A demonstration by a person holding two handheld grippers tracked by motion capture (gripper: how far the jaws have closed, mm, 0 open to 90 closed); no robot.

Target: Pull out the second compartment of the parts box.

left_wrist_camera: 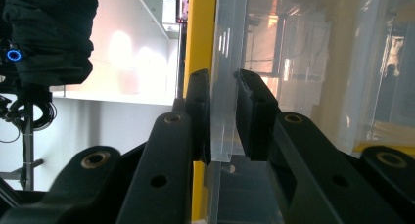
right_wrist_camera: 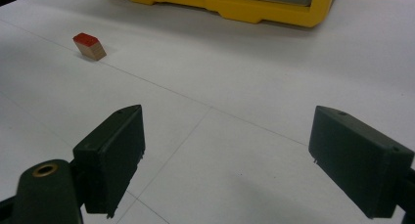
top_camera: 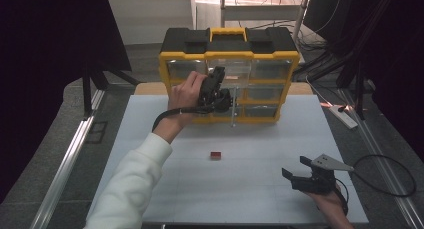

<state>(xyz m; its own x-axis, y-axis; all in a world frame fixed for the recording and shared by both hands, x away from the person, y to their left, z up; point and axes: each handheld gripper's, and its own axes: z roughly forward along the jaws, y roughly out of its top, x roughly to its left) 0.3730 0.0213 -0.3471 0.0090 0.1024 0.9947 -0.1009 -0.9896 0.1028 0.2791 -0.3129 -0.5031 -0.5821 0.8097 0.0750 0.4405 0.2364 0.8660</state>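
Observation:
A yellow and black organizer (top_camera: 229, 48) with clear drawers stands at the far side of the white table (top_camera: 150, 119). My left gripper (top_camera: 223, 96) is up against its middle column. In the left gripper view the left gripper (left_wrist_camera: 223, 89) is shut on the clear plastic lip of a drawer (left_wrist_camera: 226, 131), one pad on each side of it. A small red-topped wooden block (top_camera: 215, 155) lies alone mid-table, and in the right gripper view the block (right_wrist_camera: 89, 45) sits far left of the jaws. My right gripper (top_camera: 295, 166) rests low at the near right, open and empty (right_wrist_camera: 225, 155).
The organizer's yellow base (right_wrist_camera: 235, 9) runs along the top of the right gripper view. A white power strip (top_camera: 345, 116) and cables lie on the floor to the right of the table. A metal rail (top_camera: 65, 164) runs along the floor on the left.

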